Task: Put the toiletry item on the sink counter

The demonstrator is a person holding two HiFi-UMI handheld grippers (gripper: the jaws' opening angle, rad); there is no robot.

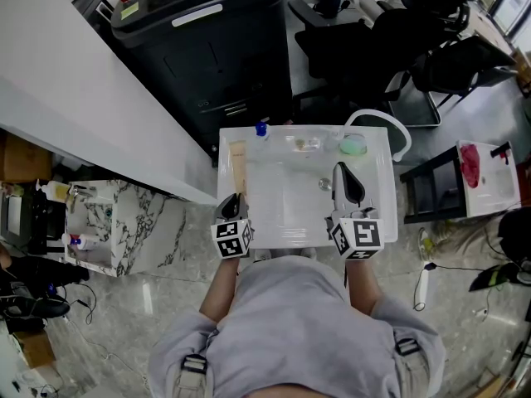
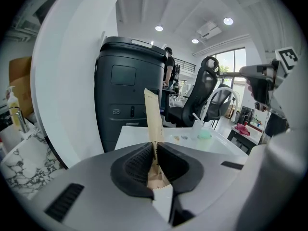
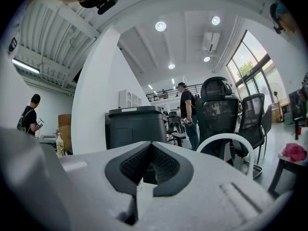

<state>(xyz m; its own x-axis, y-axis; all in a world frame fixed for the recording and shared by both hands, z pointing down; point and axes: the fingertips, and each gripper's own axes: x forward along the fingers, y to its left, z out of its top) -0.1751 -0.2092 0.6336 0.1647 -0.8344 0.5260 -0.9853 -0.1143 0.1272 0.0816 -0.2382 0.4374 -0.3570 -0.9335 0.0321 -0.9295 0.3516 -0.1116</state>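
Our left tool is clamped tight on the near end of a long tan paper packet. The packet's long axis runs straight away from us along the left side of the white sink desk, its free end pointing at the far rim. Our right tool is closed on nothing, over the basin.

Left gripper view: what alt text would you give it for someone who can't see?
The left hand-held gripper has its jaws shut on a long tan paper sleeve that points out beyond them. Behind are a white sink counter, a tall black machine and a black office chair; the right hand-held gripper shows at upper right.
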